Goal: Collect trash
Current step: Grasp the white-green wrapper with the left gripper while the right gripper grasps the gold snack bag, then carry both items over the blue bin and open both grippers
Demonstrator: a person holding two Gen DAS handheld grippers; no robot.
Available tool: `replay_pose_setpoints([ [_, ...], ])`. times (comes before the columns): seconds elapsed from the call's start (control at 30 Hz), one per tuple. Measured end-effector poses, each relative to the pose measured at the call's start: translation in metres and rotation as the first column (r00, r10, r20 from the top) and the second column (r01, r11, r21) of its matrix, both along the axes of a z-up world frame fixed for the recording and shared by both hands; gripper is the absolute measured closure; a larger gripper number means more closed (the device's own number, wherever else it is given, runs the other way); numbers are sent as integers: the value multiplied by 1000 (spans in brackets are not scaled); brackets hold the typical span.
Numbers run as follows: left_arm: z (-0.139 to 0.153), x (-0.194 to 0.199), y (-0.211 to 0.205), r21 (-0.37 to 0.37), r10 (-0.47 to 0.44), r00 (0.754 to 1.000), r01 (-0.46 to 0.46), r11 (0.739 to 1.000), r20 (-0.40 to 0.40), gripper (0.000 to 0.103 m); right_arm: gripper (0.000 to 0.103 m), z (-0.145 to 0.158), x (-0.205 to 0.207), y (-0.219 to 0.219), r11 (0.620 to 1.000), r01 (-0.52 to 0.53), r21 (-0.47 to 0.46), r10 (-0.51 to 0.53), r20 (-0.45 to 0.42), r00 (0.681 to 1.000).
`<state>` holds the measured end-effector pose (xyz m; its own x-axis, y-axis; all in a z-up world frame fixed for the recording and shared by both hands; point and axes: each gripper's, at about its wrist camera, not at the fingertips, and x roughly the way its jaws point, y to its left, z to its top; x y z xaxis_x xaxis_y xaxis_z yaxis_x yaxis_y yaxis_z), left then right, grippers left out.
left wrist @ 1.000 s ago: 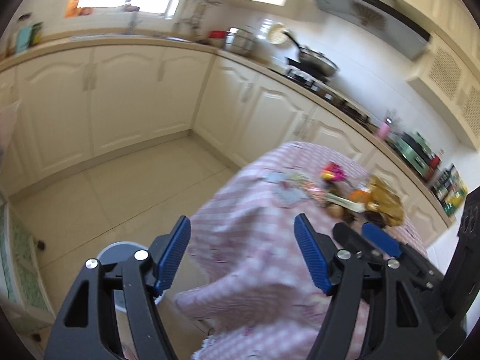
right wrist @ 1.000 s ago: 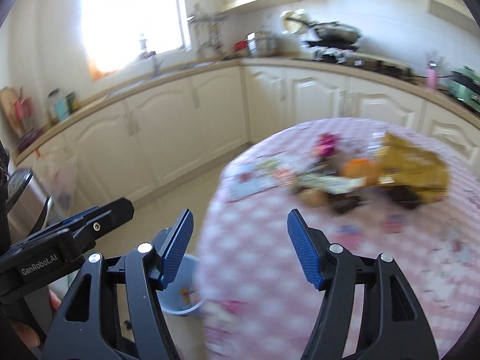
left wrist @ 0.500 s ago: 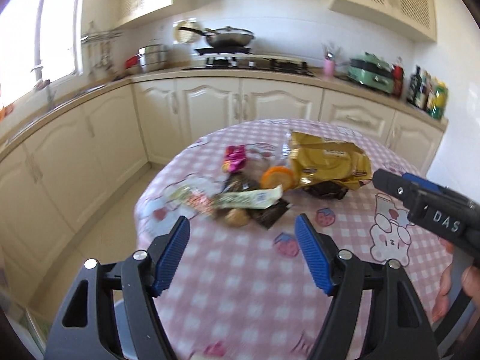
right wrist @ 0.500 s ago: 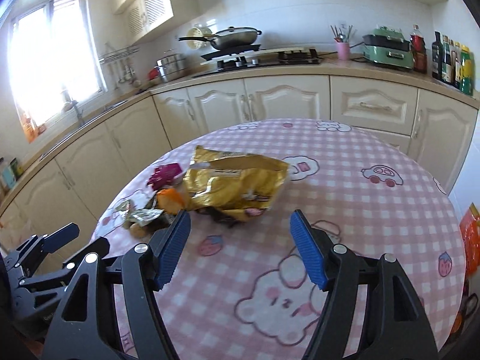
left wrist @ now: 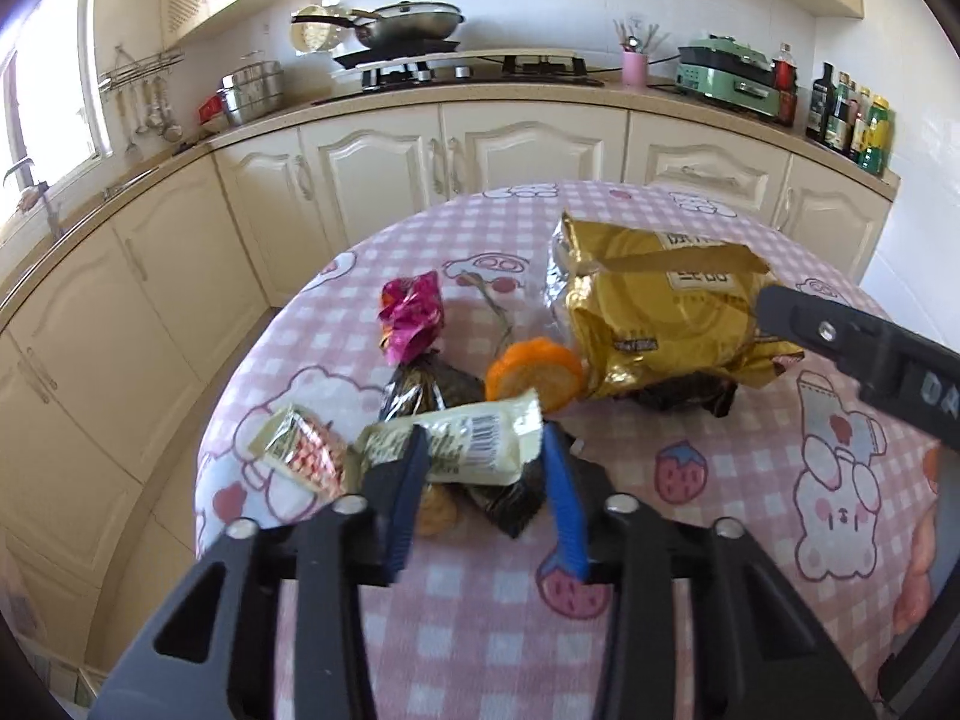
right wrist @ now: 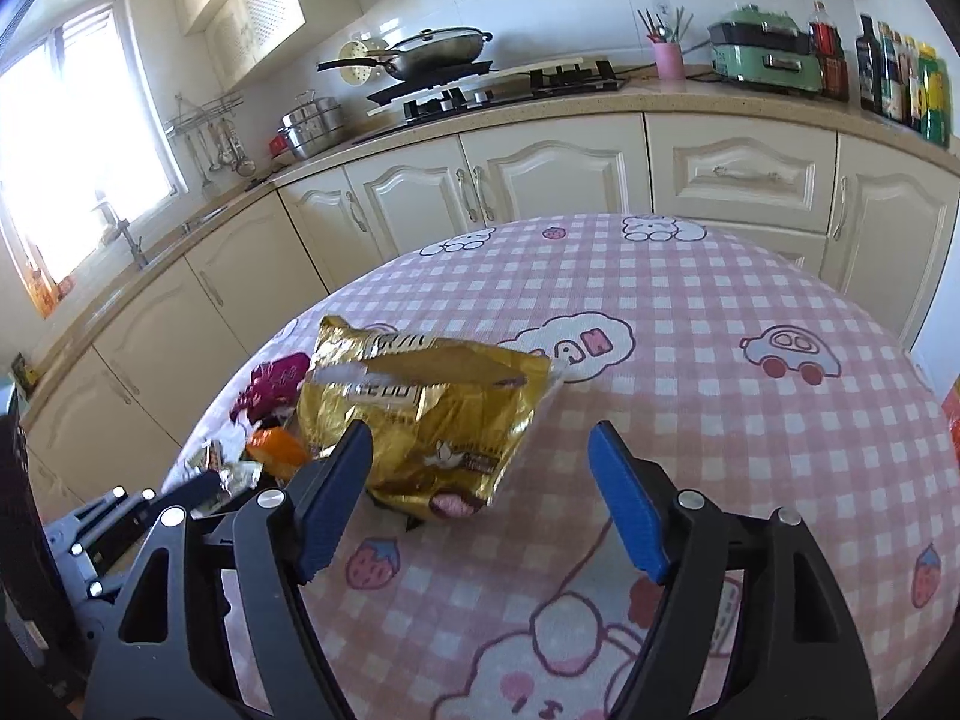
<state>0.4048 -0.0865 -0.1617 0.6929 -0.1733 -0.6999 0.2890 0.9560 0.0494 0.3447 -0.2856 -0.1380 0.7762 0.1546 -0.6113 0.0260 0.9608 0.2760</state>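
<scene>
Tablecloth: wrapper between left claw

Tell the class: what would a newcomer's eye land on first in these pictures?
The crumpled gold snack bag near the middle of the pink checked table. Beside it lies smaller litter: a magenta wrapper, an orange peel, and a cream wrapper between the left gripper's closing jaws.

Left gripper: black plastic frame with triangular cut-outs, 2 blue ribbed pads, 4 round silver screws across the finger bases. Right gripper: same black frame, 2 blue ribbed pads, 4 silver screws. White lettering, partly readable, marks its black side.
</scene>
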Motion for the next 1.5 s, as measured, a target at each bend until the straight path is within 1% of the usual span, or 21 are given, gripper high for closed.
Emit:
replay_pose_setpoints([
  [0.03,-1,2,0,-2,-1,1000,1,1000,-2,85,31,-1,6,-2,1000,8,10,-8,-5,1000],
  [0.07,-1,4,1,-17,-4,1000,3,1000,-7,100,31,-3,11,-3,1000,21,12,-20,-16,1000],
  [0.13,1,5,2,-53,-7,1000,6,999,-7,102,31,-7,20,-6,999,27,39,-26,-38,999],
  [0.17,4,3,5,-84,-8,1000,8,996,3,102,31,-11,23,-6,998,22,55,-19,-55,998],
  [0.2,6,3,6,-104,-5,1000,6,995,10,102,42,-14,24,-7,997,14,75,-9,-69,998],
  [0.23,9,2,9,-126,-3,1000,5,992,18,102,63,-16,25,-7,996,4,90,3,-81,997],
  [0.27,12,0,12,-144,-2,1000,6,990,25,102,67,-17,24,-7,994,-7,106,16,-84,996],
  [0.33,17,-4,15,-177,4,999,3,984,36,103,81,-15,20,-6,996,-15,88,21,-74,997],
  [0.37,21,-5,17,-194,3,999,5,981,41,103,83,-12,15,-6,996,-16,91,21,-58,998],
  [0.43,29,-11,22,-224,10,998,4,975,61,103,93,-5,6,-4,997,-9,75,11,-25,1000],
  [0.6,53,-29,31,-288,21,993,15,958,119,103,99,21,-25,0,999,8,31,-11,81,997],
  [0.73,70,-48,37,-316,28,987,25,948,160,103,100,43,-48,3,1000,23,-4,-22,154,988],
  [0.83,83,-62,42,-341,32,982,34,940,185,103,100,59,-62,6,1000,15,-8,-13,199,980],
  [0.97,95,-83,52,-369,38,978,43,928,207,103,100,77,-81,21,999,-18,-33,25,240,970],
  [1.17,107,-116,81,-401,86,969,14,916,232,103,100,88,-98,57,993,-100,-60,112,262,959],
  [1.27,108,-134,105,-414,126,963,-17,910,238,103,100,88,-105,87,983,-167,-71,180,254,950],
  [1.4,105,-156,144,-429,196,953,-81,900,232,103,100,82,-111,133,961,-259,-94,274,236,933],
  [1.5,95,-170,178,-439,258,942,-143,887,215,103,100,71,-114,171,938,-327,-112,344,212,915],
])
